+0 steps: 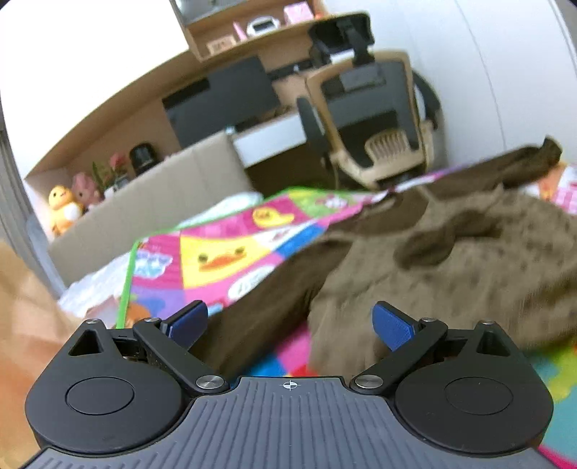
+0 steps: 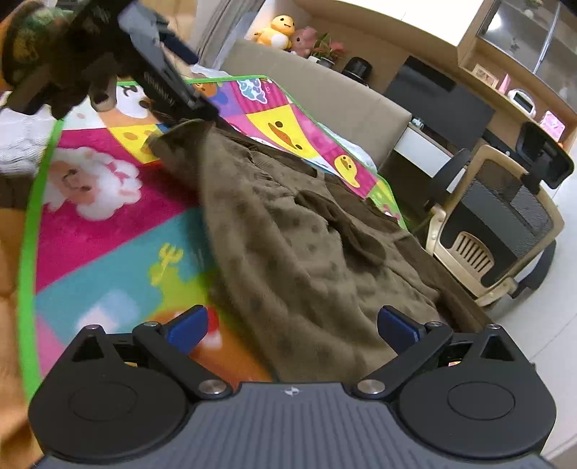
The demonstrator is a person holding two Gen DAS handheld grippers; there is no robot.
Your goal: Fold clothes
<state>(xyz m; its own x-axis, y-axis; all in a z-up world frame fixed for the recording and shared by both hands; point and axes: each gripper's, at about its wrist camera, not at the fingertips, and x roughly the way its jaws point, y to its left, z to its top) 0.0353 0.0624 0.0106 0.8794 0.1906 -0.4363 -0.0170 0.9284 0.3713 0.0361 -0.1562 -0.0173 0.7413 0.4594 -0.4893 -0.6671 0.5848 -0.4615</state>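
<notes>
A brown garment [image 1: 450,259] of dotted fleece with darker brown edges lies crumpled on a colourful play mat [image 1: 223,252]. A dark bow-like piece [image 2: 346,223] sits on its middle. My left gripper [image 1: 290,324] is open just above the garment's near edge, its blue pads [image 1: 187,321] wide apart. In the right wrist view the garment [image 2: 288,245] runs from the mat's [image 2: 108,231] far side down to my right gripper [image 2: 293,329], which stands open over its near end. There the left gripper [image 2: 202,110], held by a gloved hand [image 2: 43,47], reaches the garment's far corner.
An office chair [image 2: 497,223] stands beside the mat's far edge. A beige padded panel [image 1: 155,209] runs along the back, with plush toys [image 2: 281,30] on the ledge behind it. A desk with a dark monitor [image 1: 223,97] is further off. White bedding [image 2: 18,144] lies beyond the mat's green border.
</notes>
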